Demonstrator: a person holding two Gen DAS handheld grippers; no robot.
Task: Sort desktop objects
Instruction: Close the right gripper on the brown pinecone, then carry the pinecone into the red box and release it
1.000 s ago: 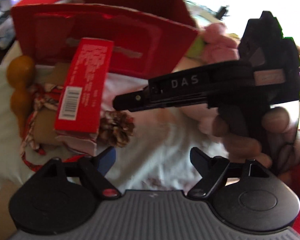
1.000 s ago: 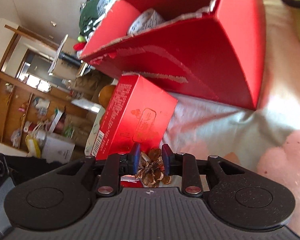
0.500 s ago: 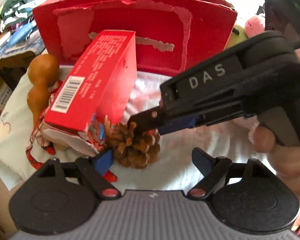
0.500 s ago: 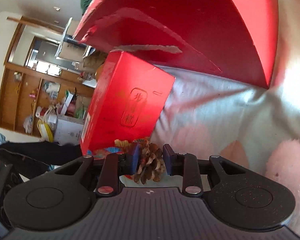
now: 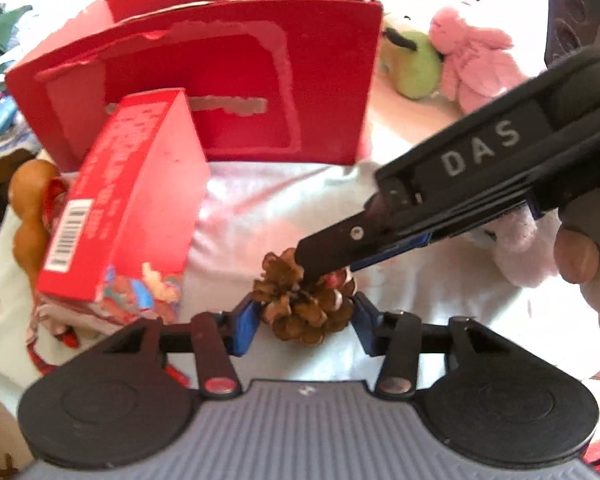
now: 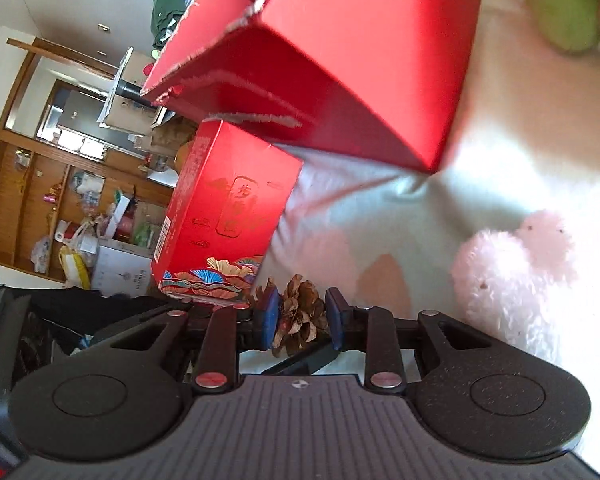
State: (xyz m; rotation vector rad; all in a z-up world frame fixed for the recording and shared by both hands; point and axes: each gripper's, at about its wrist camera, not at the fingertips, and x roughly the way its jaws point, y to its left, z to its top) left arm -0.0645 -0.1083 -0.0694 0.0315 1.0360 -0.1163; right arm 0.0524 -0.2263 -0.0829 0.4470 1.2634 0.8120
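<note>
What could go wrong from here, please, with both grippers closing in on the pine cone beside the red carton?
1. The pine cone sits between the fingers of both the right gripper and the left gripper; the two could collide or crush its scales.
2. The tilted red carton leans close by; a nudge may topple it.
3. Released early, the pine cone might roll on the cloth.

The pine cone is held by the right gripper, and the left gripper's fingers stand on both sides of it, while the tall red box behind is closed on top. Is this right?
One mistake: the tall red box is open on top, as the left wrist view shows. The rest stands: the right gripper is shut on the pine cone, and the left gripper flanks it.
</note>
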